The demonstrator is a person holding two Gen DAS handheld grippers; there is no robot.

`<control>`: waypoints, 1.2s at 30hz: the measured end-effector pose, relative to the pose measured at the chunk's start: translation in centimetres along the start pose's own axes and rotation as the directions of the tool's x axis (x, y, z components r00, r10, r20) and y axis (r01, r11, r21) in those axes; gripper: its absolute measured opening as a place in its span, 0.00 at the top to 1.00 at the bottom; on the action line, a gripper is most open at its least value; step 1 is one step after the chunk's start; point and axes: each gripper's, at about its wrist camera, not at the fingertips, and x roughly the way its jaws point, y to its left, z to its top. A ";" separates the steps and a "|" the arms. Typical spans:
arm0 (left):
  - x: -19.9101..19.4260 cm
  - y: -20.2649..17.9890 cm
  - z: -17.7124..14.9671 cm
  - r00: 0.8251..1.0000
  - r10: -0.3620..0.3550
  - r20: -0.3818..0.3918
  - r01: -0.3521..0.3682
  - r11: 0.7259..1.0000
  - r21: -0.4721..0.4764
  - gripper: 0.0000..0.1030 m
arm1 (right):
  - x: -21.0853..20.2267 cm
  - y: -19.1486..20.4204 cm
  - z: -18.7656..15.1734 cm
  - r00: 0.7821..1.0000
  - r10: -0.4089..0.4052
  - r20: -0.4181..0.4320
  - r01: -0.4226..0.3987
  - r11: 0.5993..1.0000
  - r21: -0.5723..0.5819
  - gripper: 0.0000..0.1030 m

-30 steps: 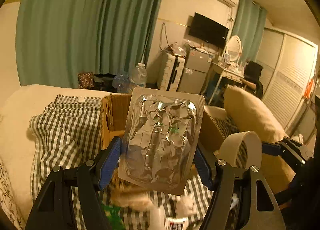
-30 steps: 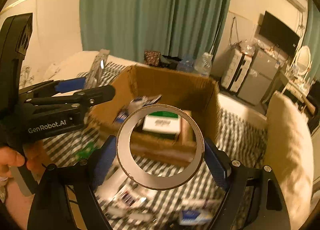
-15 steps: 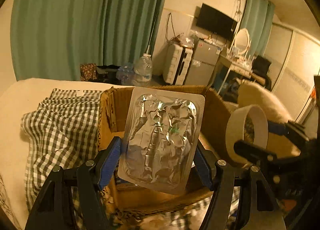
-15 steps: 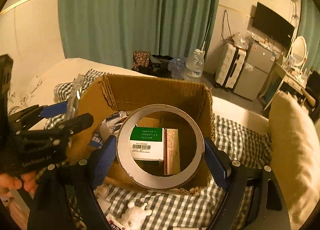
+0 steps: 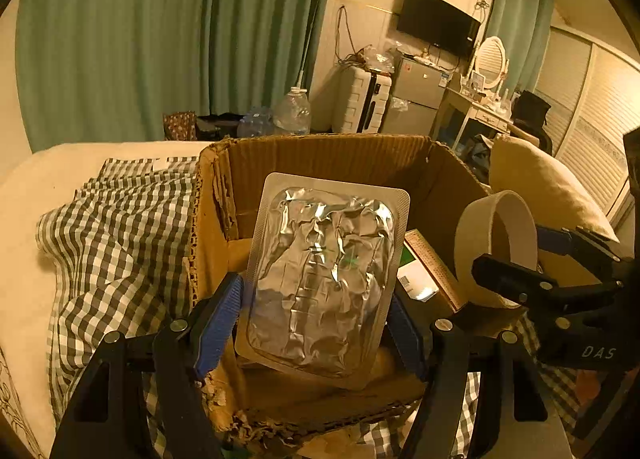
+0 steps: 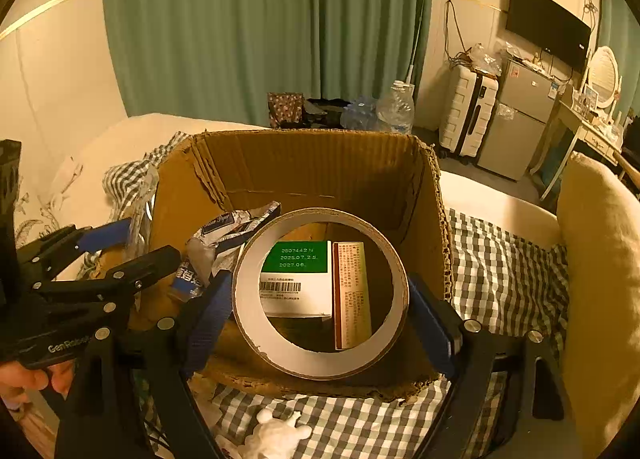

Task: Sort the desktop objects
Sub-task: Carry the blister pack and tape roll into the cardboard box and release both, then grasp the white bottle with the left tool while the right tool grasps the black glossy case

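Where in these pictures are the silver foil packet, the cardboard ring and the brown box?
Silver foil packet (image 5: 324, 279), left wrist view, middle of its crinkled foil.
Cardboard ring (image 6: 320, 363), right wrist view, lower white rim.
Brown box (image 6: 320, 163), right wrist view, inside of its far wall.

**Both grippers loaded, tilted down**

Left gripper (image 5: 320, 311): pointing fwd and downward, blue pads clamped on the side edges of the foil blister pack (image 5: 326, 279), pack standing upright btw them. Right gripper (image 6: 320, 299): same downward tilt, jaws spread wide w/ pads pressed on opposite sides of the tape roll (image 6: 320, 293), roll face-on to the cam. The two sit side by side, close but apart. A bit of the person's hand (image 6: 28, 379) shows under the left gripper's body.
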 end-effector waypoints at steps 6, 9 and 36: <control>-0.2 1.1 0.2 0.999 -0.040 -0.012 0.039 0.996 -0.084 0.14 | -1.1 -0.8 0.2 0.998 0.022 0.060 -0.025 0.998 0.050 0.10; -0.6 1.1 0.1 0.999 -0.044 -0.009 0.043 0.994 -0.104 0.12 | -1.9 -1.2 0.3 0.997 0.017 0.079 -0.022 0.998 0.067 0.10; -6.8 0.2 -13.8 0.994 0.106 -0.014 -0.107 0.981 -0.161 0.03 | -10.2 -1.8 -17.4 0.993 -0.090 -0.070 0.102 0.977 0.187 0.10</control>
